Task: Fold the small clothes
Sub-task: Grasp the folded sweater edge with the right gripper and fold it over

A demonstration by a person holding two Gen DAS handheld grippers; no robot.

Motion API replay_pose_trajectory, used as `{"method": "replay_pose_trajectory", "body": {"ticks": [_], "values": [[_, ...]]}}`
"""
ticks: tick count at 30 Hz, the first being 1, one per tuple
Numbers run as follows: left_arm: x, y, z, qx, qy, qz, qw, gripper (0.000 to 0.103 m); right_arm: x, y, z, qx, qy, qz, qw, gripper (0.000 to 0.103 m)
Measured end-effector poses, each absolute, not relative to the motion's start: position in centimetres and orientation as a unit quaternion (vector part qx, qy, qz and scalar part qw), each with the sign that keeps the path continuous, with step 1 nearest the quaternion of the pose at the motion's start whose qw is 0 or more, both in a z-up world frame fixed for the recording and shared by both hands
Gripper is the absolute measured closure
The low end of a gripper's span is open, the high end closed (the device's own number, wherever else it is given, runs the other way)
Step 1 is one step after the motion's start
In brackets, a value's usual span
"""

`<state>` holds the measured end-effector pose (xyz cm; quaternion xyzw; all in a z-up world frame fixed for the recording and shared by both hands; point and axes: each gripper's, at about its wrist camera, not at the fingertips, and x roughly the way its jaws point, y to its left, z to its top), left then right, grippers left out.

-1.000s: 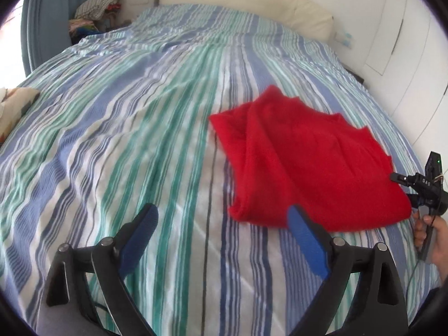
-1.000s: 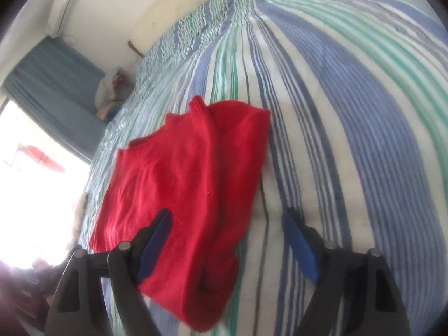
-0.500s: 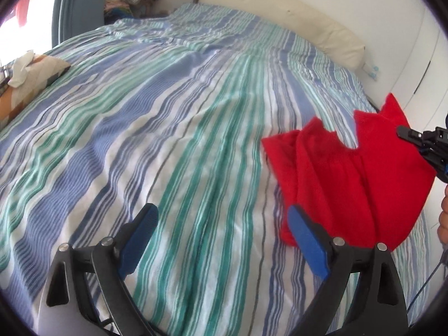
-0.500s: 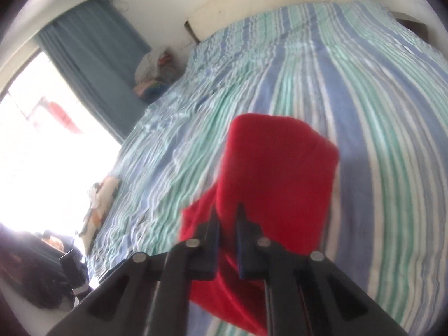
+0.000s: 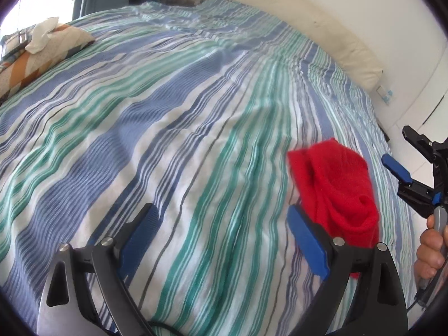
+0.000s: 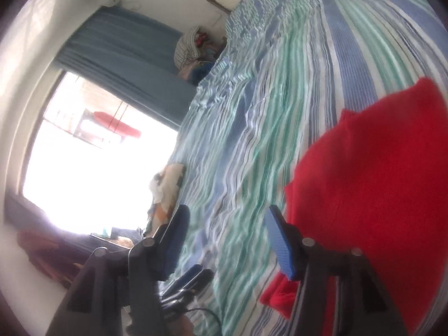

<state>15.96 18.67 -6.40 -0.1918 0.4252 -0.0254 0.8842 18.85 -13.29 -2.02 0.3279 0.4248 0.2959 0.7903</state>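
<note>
the red cloth (image 5: 336, 184) lies bunched on the striped bed (image 5: 168, 140), long axis running toward the pillow end. left claw (image 5: 221, 232) gapes empty; right claw (image 6: 226, 238), just reopened, holds nothing.

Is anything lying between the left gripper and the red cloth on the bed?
Nothing visible. The red cloth lies bunched just beyond the left gripper, behind its right-hand finger, with only bare striped bedspread between the open jaws.

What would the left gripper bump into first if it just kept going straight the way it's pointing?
Most likely the striped bedsheet: the open left gripper tilts down at bare bed, with the red cloth off beside its right finger, though depth is hard to judge.
</note>
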Motion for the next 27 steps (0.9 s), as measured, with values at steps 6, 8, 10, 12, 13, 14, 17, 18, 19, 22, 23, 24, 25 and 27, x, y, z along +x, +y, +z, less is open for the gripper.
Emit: {"method": "replay_pose_trajectory", "body": {"ticks": [6, 8, 10, 12, 13, 14, 17, 18, 19, 22, 23, 24, 25, 27], "values": [[15.8, 17.8, -6.1, -0.182, 0.424, -0.03, 0.887, 0.009, 16.6, -17.4, -0.6, 0.147, 0.439, 0.173, 0.869, 0.047], [15.8, 17.4, -6.3, -0.175, 0.426, -0.028, 0.887, 0.009, 15.3, -15.6, -3.2, 0.091, 0.467, 0.187, 0.859, 0.058], [15.8, 17.2, -6.5, -0.169, 0.426, -0.025, 0.888, 0.009, 14.2, -11.9, -5.8, 0.037, 0.481, 0.214, 0.85, 0.061], [15.7, 17.0, -6.6, -0.16, 0.424, -0.02, 0.891, 0.009, 12.8, -7.8, -8.4, -0.007, 0.478, 0.239, 0.845, 0.063], [15.6, 17.0, -6.7, -0.154, 0.422, -0.016, 0.893, 0.009, 12.1, -5.8, -9.5, -0.037, 0.47, 0.244, 0.848, 0.063], [15.5, 17.0, -6.7, -0.147, 0.42, -0.012, 0.896, 0.009, 11.4, -4.1, -10.2, -0.065, 0.458, 0.246, 0.852, 0.062], [15.3, 17.1, -6.7, -0.134, 0.416, -0.005, 0.9, 0.009, 10.3, -2.6, -10.0, -0.089, 0.43, 0.241, 0.866, 0.062], [15.2, 17.1, -6.6, -0.137, 0.415, -0.01, 0.899, 0.009, 10.4, -3.2, -9.5, -0.074, 0.431, 0.246, 0.865, 0.062], [15.2, 17.2, -6.4, -0.142, 0.414, -0.018, 0.899, 0.009, 10.4, -4.1, -8.6, -0.058, 0.431, 0.25, 0.865, 0.063], [14.5, 16.5, -5.1, -0.146, 0.397, -0.045, 0.905, 0.009, 8.8, -7.1, -5.0, -0.037, 0.402, 0.245, 0.881, 0.061], [14.2, 15.9, -4.6, -0.139, 0.39, -0.055, 0.909, 0.009, 8.0, -8.2, -3.8, -0.032, 0.389, 0.239, 0.889, 0.058], [13.9, 15.1, -4.2, -0.129, 0.383, -0.068, 0.912, 0.009, 7.1, -9.6, -2.8, -0.025, 0.374, 0.231, 0.898, 0.055], [13.6, 14.1, -3.9, -0.118, 0.377, -0.081, 0.915, 0.008, 6.2, -11.0, -2.2, -0.021, 0.362, 0.219, 0.906, 0.051], [13.6, 11.7, -3.5, -0.098, 0.371, -0.111, 0.917, 0.008, 5.1, -13.3, -1.9, -0.02, 0.35, 0.186, 0.918, 0.049]]}}
